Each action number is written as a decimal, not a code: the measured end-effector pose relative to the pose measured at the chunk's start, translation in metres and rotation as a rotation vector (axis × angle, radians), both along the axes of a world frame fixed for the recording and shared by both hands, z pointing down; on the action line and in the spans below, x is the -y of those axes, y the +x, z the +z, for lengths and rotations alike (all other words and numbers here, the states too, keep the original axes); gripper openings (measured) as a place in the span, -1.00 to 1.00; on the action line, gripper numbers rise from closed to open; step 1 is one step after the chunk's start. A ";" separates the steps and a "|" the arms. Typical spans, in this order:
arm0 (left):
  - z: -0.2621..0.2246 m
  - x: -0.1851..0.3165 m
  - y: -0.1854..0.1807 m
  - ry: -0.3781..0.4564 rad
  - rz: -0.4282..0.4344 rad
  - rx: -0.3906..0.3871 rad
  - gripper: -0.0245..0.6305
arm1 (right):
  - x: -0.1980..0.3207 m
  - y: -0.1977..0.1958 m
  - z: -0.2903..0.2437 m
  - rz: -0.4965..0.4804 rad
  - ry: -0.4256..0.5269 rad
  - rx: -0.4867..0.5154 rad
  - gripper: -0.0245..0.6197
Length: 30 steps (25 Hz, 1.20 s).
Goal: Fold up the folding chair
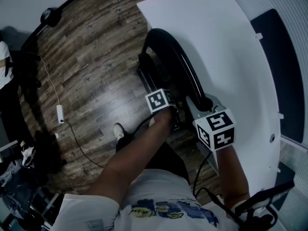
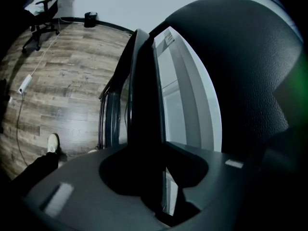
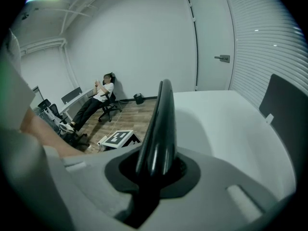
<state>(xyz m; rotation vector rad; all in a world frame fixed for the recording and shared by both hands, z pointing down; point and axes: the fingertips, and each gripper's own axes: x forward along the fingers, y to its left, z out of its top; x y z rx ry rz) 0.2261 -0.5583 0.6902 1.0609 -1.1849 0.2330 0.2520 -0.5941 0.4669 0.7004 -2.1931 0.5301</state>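
The chair (image 1: 178,66) stands on the floor (image 1: 91,71) just left of the white table (image 1: 226,42), right in front of the person. It looks nearly flat already, with its black parts lying close together and its curved tube (image 1: 185,69) arching up on the far side.

The right gripper (image 1: 207,110) has its jaws closed on the near end of that tube. In the right gripper view the glossy tube (image 3: 161,124) rises straight out from between the jaws (image 3: 156,170), with no gap at either side. Holding the top rail there likely gives a firm handle to steady or tip the frame.

The left gripper (image 1: 168,112), just left of the right one, is clamped narrow on a thin dark panel of the chair. In the left gripper view that panel (image 2: 144,105) runs upright through the jaws (image 2: 154,177), with a large black textured pad (image 2: 240,71) close on the right. Which part of the chair the panel is, I cannot tell.

Two grips side by side on two parts make sense for folding: one part can be pressed against the other while the frame stays upright. Both grippers point steeply down, which suits pushing the parts together. The table so near on the right leaves little room, so the chair could knock against it
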 end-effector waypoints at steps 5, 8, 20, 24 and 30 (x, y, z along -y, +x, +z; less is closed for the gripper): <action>0.005 0.015 0.010 0.039 0.025 -0.009 -0.53 | 0.013 0.013 0.004 0.003 -0.010 0.014 -0.76; 0.007 0.020 0.019 0.031 0.043 -0.018 -0.52 | 0.020 0.023 0.007 0.003 -0.018 0.019 -0.75; 0.011 0.029 0.032 0.039 0.128 -0.047 -0.48 | 0.033 0.035 0.012 0.004 -0.033 0.035 -0.75; 0.009 0.026 0.031 0.015 0.152 -0.031 -0.46 | 0.032 0.035 0.012 0.002 -0.032 0.036 -0.75; 0.009 0.031 0.032 0.072 0.204 -0.105 -0.36 | 0.035 0.036 0.014 -0.006 -0.020 0.025 -0.71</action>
